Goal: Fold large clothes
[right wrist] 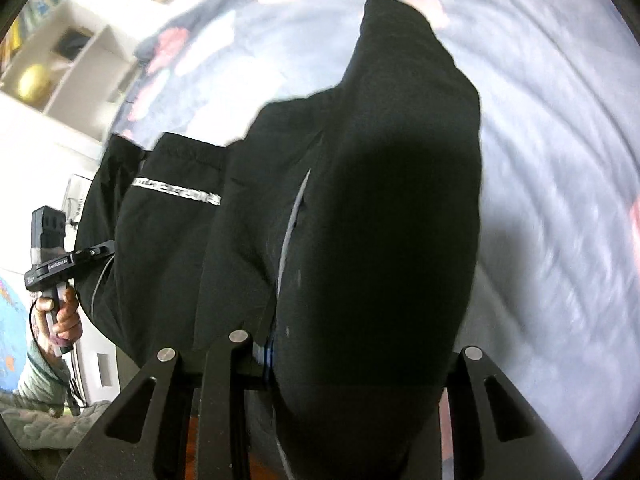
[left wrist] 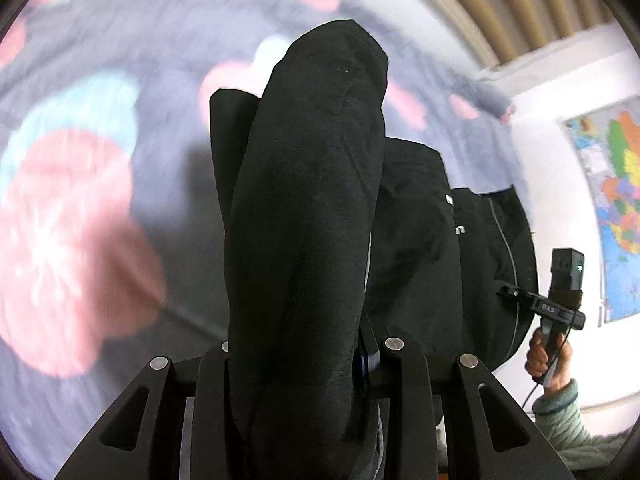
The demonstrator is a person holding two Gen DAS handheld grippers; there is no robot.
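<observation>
A large black garment [left wrist: 304, 216] with thin white piping and small white lettering hangs stretched between my two grippers, lifted above the bed. My left gripper [left wrist: 296, 360] is shut on one bunched end of it; the cloth drapes over the fingers and hides them. My right gripper [right wrist: 360, 360] is shut on the other end [right wrist: 380, 220], fingertips hidden too. The right gripper [left wrist: 516, 294] also shows in the left wrist view, and the left gripper [right wrist: 100, 250] in the right wrist view, each held by a hand.
Below lies a bed with a grey-lilac sheet [left wrist: 100, 168] printed with pink and pale blue shapes. A white wall with a coloured map [left wrist: 616, 208] is at the right. White shelves with a gold ball [right wrist: 34, 82] stand at the left.
</observation>
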